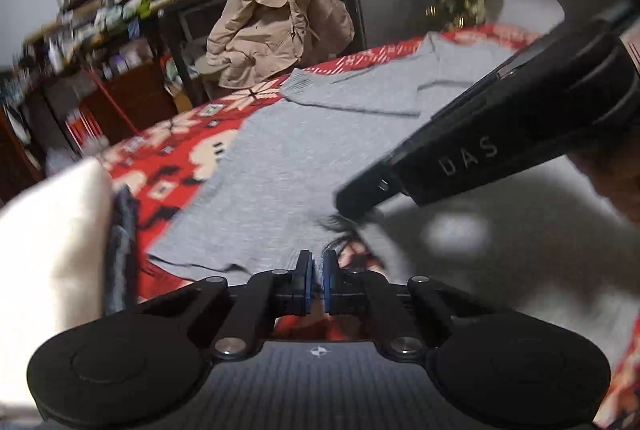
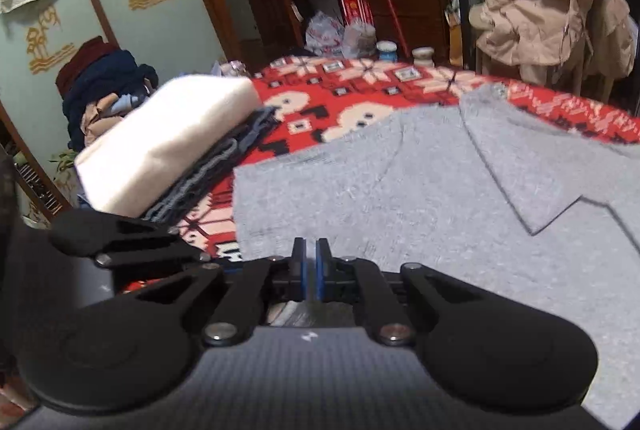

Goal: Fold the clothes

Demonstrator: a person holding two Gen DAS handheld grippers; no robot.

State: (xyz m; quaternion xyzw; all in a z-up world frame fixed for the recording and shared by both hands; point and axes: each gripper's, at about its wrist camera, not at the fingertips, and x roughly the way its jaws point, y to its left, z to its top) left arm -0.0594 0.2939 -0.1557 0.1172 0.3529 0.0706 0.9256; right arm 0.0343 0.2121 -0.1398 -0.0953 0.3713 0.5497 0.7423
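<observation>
A grey knit sweater [image 1: 280,166] lies spread on a red patterned cloth [image 1: 172,154], one sleeve [image 1: 360,90] folded across its body. In the left wrist view my left gripper [image 1: 317,264] sits at the sweater's near hem, jaws almost closed, with the hem edge seeming to run between them. My right gripper [image 1: 360,202] shows from the side there, low over the hem at the right. In the right wrist view the right gripper [image 2: 310,254] has its jaws nearly together over the near edge of the sweater [image 2: 400,190]; whether cloth is pinched is not clear.
A folded white garment [image 2: 168,142] on a stack of folded blue-grey clothes [image 2: 224,170] lies at the left on the red cloth [image 2: 360,78]. A beige coat [image 1: 276,18] hangs over a chair beyond the far edge. Cluttered shelves [image 1: 100,10] stand behind.
</observation>
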